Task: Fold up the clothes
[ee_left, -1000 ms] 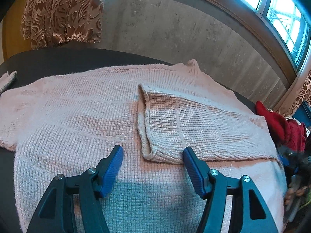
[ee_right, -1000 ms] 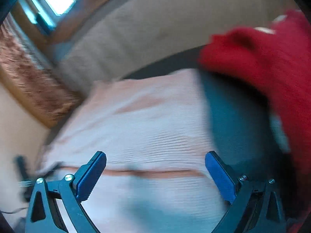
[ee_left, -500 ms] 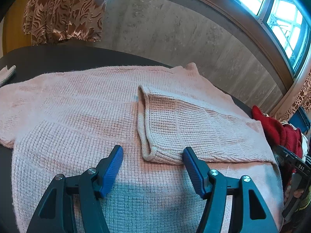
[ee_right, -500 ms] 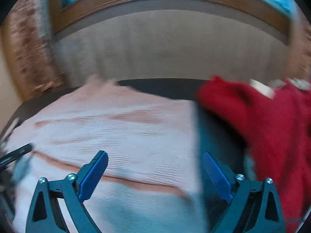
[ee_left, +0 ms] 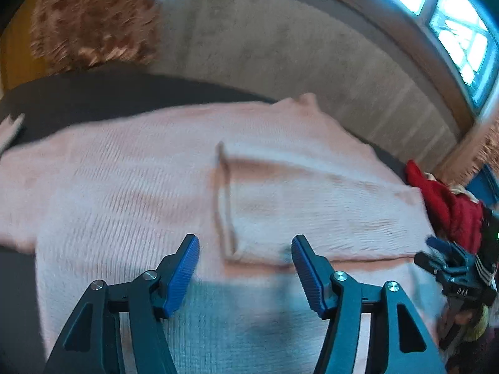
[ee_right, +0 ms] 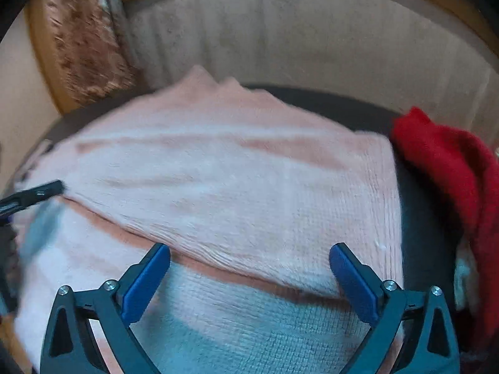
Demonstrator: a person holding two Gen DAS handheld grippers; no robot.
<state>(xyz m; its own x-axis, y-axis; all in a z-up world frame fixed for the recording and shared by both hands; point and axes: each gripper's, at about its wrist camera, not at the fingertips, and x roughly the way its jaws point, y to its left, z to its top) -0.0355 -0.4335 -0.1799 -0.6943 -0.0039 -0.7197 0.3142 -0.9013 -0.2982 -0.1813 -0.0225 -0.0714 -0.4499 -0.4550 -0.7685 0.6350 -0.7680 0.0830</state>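
Swung over, right gripper [ee_right: 249, 268] jaws spread above pink sweater [ee_right: 218, 180], sleeve folded.

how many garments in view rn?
2 clear ones: a pink sweater spread flat across the dark table, and a red garment bunched at its right edge. More clothes may lie in the pile under the red one.

Daylight came from the window [ee_left: 449, 15]; both views were motion-blurred, curved at the edges, with bluish shadow near the bottom.
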